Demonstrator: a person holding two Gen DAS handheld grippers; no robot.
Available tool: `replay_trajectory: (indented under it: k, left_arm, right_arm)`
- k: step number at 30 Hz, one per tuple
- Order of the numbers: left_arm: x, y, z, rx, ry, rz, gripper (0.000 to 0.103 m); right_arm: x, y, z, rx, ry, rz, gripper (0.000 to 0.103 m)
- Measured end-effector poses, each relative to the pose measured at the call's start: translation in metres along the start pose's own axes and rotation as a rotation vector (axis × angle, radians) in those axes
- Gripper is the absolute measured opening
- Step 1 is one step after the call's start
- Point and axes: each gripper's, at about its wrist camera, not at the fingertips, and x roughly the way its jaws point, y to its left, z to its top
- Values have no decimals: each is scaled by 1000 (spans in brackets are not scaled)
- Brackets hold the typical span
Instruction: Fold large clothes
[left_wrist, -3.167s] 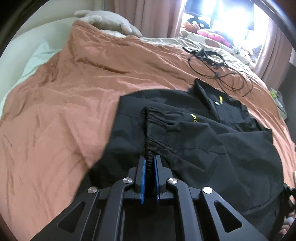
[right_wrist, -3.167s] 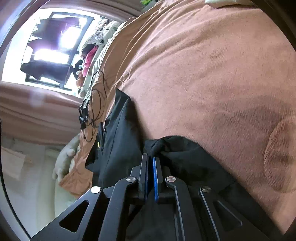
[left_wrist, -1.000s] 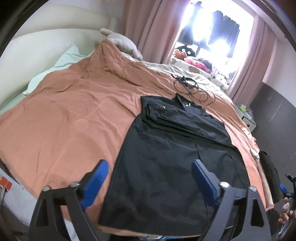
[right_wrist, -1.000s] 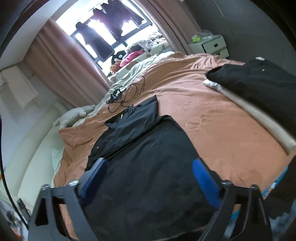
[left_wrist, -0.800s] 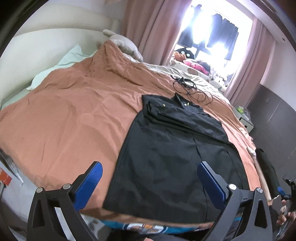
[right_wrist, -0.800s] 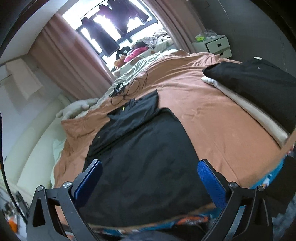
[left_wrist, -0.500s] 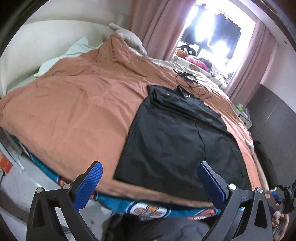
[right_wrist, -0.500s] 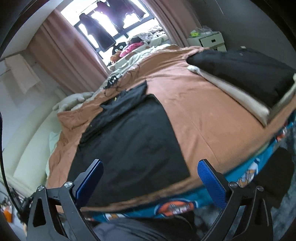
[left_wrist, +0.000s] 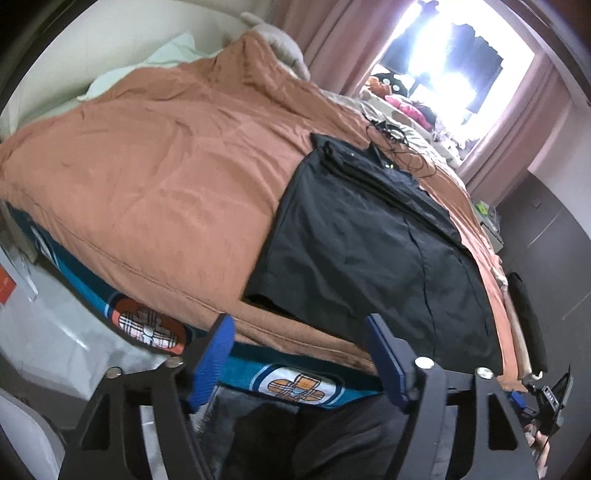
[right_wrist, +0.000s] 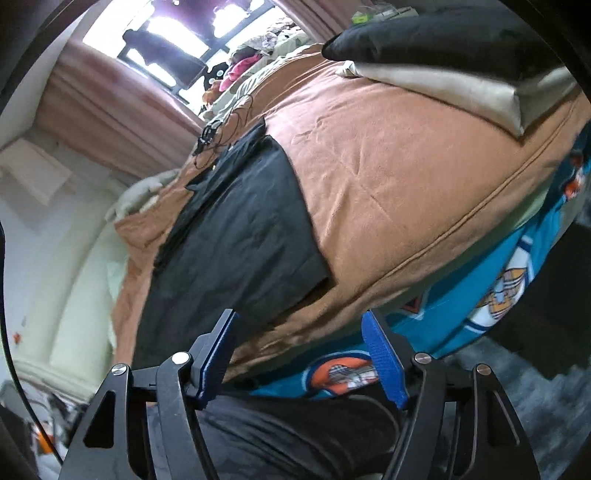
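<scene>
A large black garment (left_wrist: 373, 243) (right_wrist: 236, 236) lies flat on the brown bedspread (left_wrist: 159, 173) (right_wrist: 399, 173), sleeves folded in, collar at the far end. Its hem reaches the near edge of the bed. My left gripper (left_wrist: 301, 332) hangs off the bed's near edge, just short of the hem's left corner. Its jaws are closing with nothing between them. My right gripper (right_wrist: 299, 328) hovers below the hem near its right corner. Those jaws are closing too, with only air between the blue pads.
A teal patterned sheet (left_wrist: 295, 384) (right_wrist: 487, 291) shows under the bedspread's edge. Black cables (left_wrist: 399, 144) lie beyond the collar. A stack of folded black and cream clothes (right_wrist: 443, 55) sits at the bed's right end. A person's dark trousers (right_wrist: 295, 435) are below the grippers.
Both grippers have dropped and pulled back past the bed's near edge, so the teal sheet now shows. Their jaws, wide open before, have narrowed. Earlier they held the garment's sleeve and hem and let go.
</scene>
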Motion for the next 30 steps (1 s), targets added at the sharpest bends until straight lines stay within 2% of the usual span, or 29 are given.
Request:
replay_trajectory:
  k: [3,6,9,16,19,24,27,30]
  left_arm:
    - [12,5,1,-28,14,-12,60]
    - [28,11,6,-60,28,-16,56]
    - [46,18,12,-94,45,-13,50]
    - [86,35,22,-129,84,29,48]
    - [98,44,25,-158,105,16,48]
    - [104,51,31,-195,110,-27,48]
    - [105,55,29,-255,115,-90,48]
    - [103,57,21,-320,126,-178,48]
  right_arm:
    - [11,-1,4,5,13,11,70]
    - [25,-1,8,9,25,24,69]
    - [36,-3,13,13,32,33,63]
    - [55,-9,26,39,19,47,61]
    - [65,-8,32,43,21,55,61]
    - [74,-15,41,108,8,100,61]
    - [76,-21,40,141,11,134,61]
    - [75,-26,34,178,38,214,61]
